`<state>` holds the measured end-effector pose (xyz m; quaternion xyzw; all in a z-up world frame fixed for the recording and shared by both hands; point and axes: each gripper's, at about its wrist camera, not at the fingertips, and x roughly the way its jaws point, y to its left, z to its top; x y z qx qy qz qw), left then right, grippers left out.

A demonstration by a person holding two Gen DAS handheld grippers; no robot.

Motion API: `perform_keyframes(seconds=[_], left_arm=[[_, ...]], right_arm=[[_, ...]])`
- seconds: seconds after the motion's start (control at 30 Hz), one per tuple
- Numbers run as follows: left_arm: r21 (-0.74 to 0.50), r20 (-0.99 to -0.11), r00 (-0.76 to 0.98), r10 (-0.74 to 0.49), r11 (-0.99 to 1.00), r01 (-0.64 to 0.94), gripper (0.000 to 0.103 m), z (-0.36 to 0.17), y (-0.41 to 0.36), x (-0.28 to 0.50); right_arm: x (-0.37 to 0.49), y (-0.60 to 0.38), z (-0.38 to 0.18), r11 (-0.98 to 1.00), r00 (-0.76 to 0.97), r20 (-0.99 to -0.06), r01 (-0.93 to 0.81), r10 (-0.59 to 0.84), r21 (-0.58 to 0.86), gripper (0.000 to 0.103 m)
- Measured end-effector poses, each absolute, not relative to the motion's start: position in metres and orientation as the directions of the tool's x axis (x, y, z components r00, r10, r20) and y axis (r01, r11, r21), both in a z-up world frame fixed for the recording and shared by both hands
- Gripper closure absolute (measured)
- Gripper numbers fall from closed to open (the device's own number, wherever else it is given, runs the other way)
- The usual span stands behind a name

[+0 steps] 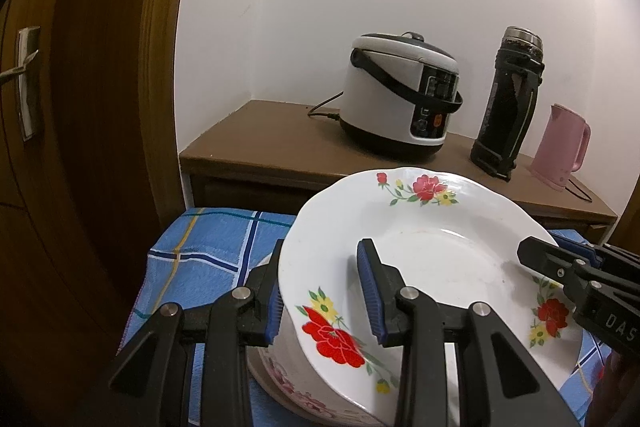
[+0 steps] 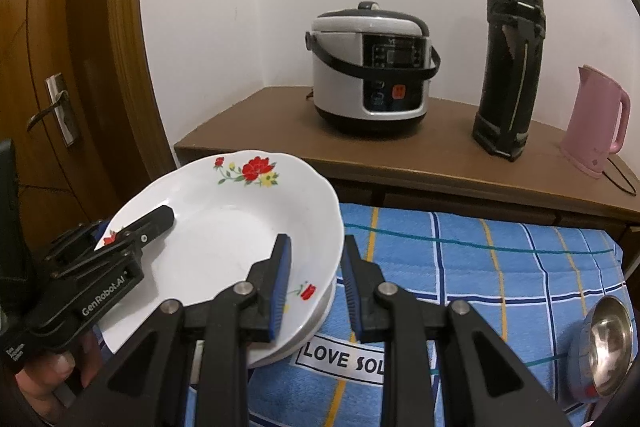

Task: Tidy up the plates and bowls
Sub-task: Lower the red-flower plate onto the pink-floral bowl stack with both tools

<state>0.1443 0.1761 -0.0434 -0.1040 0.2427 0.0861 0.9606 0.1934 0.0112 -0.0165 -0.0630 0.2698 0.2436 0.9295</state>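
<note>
Your left gripper (image 1: pixel 324 295) has its jaws clamped across the near rim of the white scalloped plate with red flowers (image 1: pixel 424 259), and your right gripper (image 2: pixel 314 287) pinches the opposite rim the same way, so both carry it together, tilted, just above a white pink-patterned dish (image 1: pixel 288 387) on the blue checked cloth (image 2: pixel 480 259) covering the table. Keep both grips even and level the plate as you lower it, so it seats squarely. It looks glossy, rigid, shallow and slippery.
</note>
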Motion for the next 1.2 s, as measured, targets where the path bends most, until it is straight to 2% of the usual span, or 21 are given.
perform_keyframes(seconds=[0.9, 1.2], left_arm=[[-0.148, -0.491, 0.856, 0.162, 0.953, -0.264, 0.066, -0.059, 0.184, 0.149], [-0.103, -0.54, 0.82, 0.192, 0.951, -0.29, 0.066, -0.071, 0.184, 0.16]], right_arm=[[0.209, 0.024, -0.046, 0.851, 0.714, -0.532, -0.524, 0.456, 0.027, 0.077], [0.22, 0.024, -0.056, 0.843, 0.701, -0.53, -0.535, 0.477, 0.05, 0.077]])
